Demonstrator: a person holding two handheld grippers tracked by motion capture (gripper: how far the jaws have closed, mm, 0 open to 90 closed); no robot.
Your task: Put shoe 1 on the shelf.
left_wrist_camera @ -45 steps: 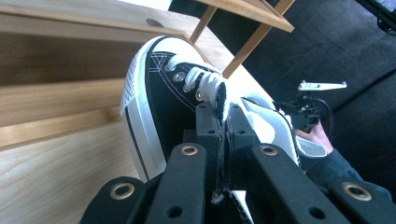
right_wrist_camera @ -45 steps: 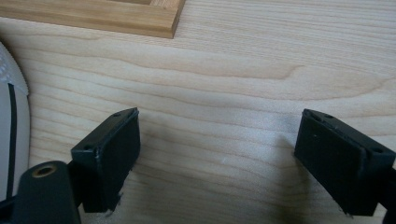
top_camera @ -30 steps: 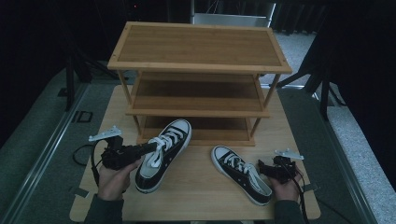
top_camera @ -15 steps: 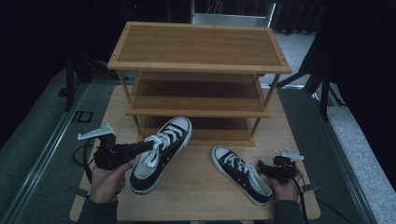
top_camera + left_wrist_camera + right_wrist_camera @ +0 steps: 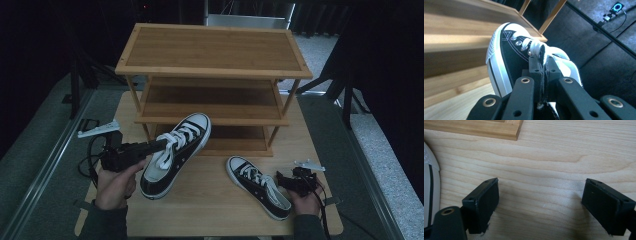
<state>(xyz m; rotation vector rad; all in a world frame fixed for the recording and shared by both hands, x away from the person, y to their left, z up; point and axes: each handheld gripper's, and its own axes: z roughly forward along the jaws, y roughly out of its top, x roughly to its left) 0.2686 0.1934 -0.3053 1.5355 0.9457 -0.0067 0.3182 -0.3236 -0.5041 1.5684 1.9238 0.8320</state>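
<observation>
Jaws of left gripper (image 5: pixel 159 145) clamped on black sneaker (image 5: pixel 175 152), right gripper (image 5: pixel 283 180) wide open, empty; seemingly no legible branding.

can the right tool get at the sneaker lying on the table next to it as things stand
Probably yes. The right tool sits open beside the sneaker on the table, with only bare table between its jaws; the left tool holds the other sneaker well clear.
</observation>
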